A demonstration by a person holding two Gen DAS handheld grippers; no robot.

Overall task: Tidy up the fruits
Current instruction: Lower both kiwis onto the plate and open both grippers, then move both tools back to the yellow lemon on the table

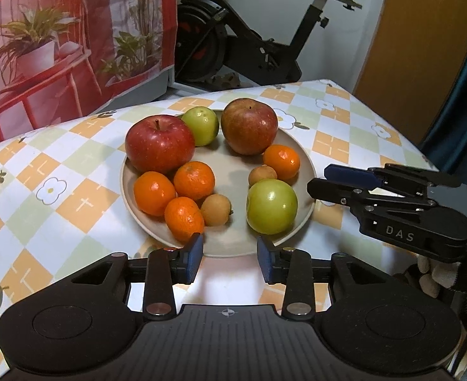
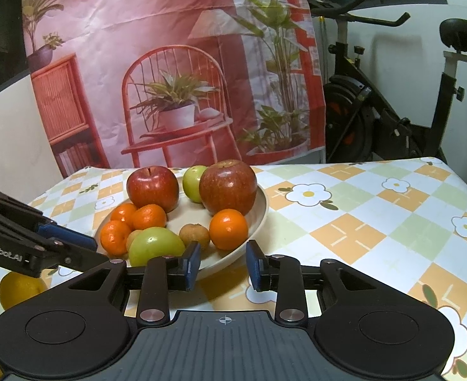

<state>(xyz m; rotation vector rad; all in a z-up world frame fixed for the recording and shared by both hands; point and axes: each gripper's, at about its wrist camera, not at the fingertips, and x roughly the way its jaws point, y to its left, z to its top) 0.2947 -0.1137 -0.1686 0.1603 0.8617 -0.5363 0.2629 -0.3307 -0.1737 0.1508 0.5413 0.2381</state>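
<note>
Fruit plate (image 1: 308, 165) between two released grippers

Left gripper (image 1: 230, 258) and right gripper (image 2: 223, 265) hover at the near rim, jaws apart, empty; apples, mandarins, longans fill it.

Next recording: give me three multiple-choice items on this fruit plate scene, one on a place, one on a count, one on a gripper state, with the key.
1. Where does the larger green apple lie on the round beige plate?
A. far rim
B. near rim, towards the right gripper
C. off the plate

2. How many orange mandarins are on the plate?
A. two
B. four
C. six

3. What is the left gripper doing?
A. open, holding nothing
B. clamping a red apple
C. shut on a mandarin

Key: 1 B, it sits at the plate's near right edge. 2 B, three lie left, one right. 3 A, bare plate shows between its blue pads.
</note>
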